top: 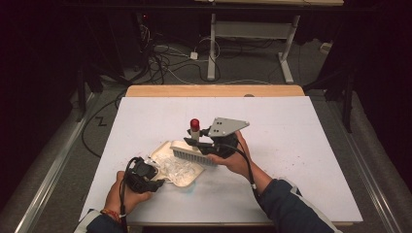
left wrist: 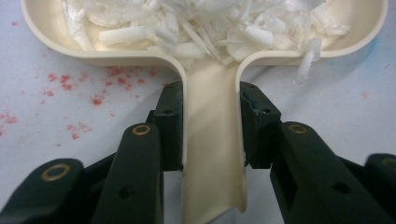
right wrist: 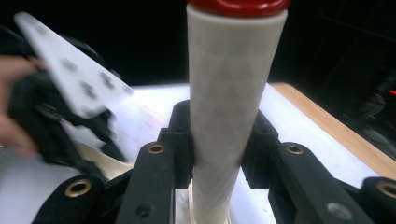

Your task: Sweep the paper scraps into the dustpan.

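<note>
Our left gripper (top: 154, 184) sits near the table's front edge in the high view, clamped on the handle of the cream dustpan (top: 163, 154), which lies flat on the white table (top: 291, 145) just ahead of it. We see white shreds (top: 177, 170) heaped in the pan. Our right gripper (top: 206, 144) is behind the pan, shut around the pale handle of the brush (top: 194, 156); the handle stands up with its red cap (top: 195, 123) on top, and the bristle head hangs over the far rim of the dustpan (whether the bristles touch the shreds we cannot tell).

From the left gripper view, our left gripper (left wrist: 212, 126) has both black pads pressed against the sides of the dustpan's handle (left wrist: 212, 140), which runs straight up between them to the pan (left wrist: 46, 37). White shreds (left wrist: 201, 23) fill the pan, and one piece hangs over its rim at the right. Faint red specks (left wrist: 65, 84) dot the table (left wrist: 327, 102) to the left of the handle.

From the right gripper view, our right gripper (right wrist: 217, 144) is closed on the brush handle (right wrist: 229, 102), which rises between the pads to the red cap (right wrist: 238, 4). At the left we see the other gripper (right wrist: 56, 116), blurred, with its grey plate (right wrist: 74, 79) and part of a hand (right wrist: 14, 102).
</note>
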Tool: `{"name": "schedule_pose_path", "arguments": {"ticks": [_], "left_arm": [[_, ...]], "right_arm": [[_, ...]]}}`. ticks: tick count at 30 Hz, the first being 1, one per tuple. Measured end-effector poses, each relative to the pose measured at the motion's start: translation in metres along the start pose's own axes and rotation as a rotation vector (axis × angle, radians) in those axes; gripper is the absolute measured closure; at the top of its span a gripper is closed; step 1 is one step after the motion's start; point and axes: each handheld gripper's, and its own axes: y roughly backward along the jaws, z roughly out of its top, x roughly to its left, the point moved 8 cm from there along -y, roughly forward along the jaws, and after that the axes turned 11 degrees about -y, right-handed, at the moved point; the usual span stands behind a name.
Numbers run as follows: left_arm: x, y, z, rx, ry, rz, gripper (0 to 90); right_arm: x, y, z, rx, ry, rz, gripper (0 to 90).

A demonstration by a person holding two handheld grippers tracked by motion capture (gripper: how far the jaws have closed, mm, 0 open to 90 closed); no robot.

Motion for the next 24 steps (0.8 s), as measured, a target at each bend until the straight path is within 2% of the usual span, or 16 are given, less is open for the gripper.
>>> {"name": "schedule_pose_path", "arguments": {"ticks": [3, 5, 7, 10, 12, 14, 17, 18, 20, 24], "left_arm": [[0.000, 0.001, 0.000, 0.006, -0.004, 0.007, 63.4], [-0.001, 0.001, 0.000, 0.009, -0.003, 0.010, 63.4], [-0.001, 0.001, 0.000, 0.011, -0.003, 0.011, 63.4], [0.000, 0.001, 0.000, 0.010, -0.002, 0.008, 63.4], [0.000, 0.001, -0.001, 0.015, -0.003, 0.010, 63.4], [0.000, 0.001, -0.003, 0.027, -0.009, 0.014, 63.4], [0.001, 0.004, -0.006, 0.037, -0.012, 0.012, 63.4], [0.002, 0.005, -0.006, 0.038, -0.012, 0.013, 63.4], [0.001, 0.006, -0.008, 0.051, -0.018, 0.017, 63.4], [0.001, 0.006, -0.008, 0.055, -0.018, 0.016, 63.4]], "right_arm": [[0.002, 0.015, 0.008, -0.016, 0.046, -0.059, 69.8], [0.001, 0.023, 0.012, -0.033, 0.040, -0.061, 69.8], [-0.003, 0.025, 0.013, -0.044, 0.011, -0.060, 69.8], [-0.010, 0.023, 0.010, -0.040, 0.002, -0.097, 69.8], [-0.016, 0.019, 0.008, -0.037, 0.013, -0.135, 69.8], [-0.022, 0.011, 0.003, -0.016, 0.022, -0.180, 69.8], [-0.028, -0.003, -0.009, 0.025, 0.014, -0.213, 69.8], [-0.029, -0.006, -0.012, 0.038, 0.019, -0.219, 69.8], [-0.027, -0.009, -0.012, 0.028, 0.011, -0.208, 69.8], [-0.018, -0.017, -0.012, 0.062, 0.005, -0.153, 69.7]]}}
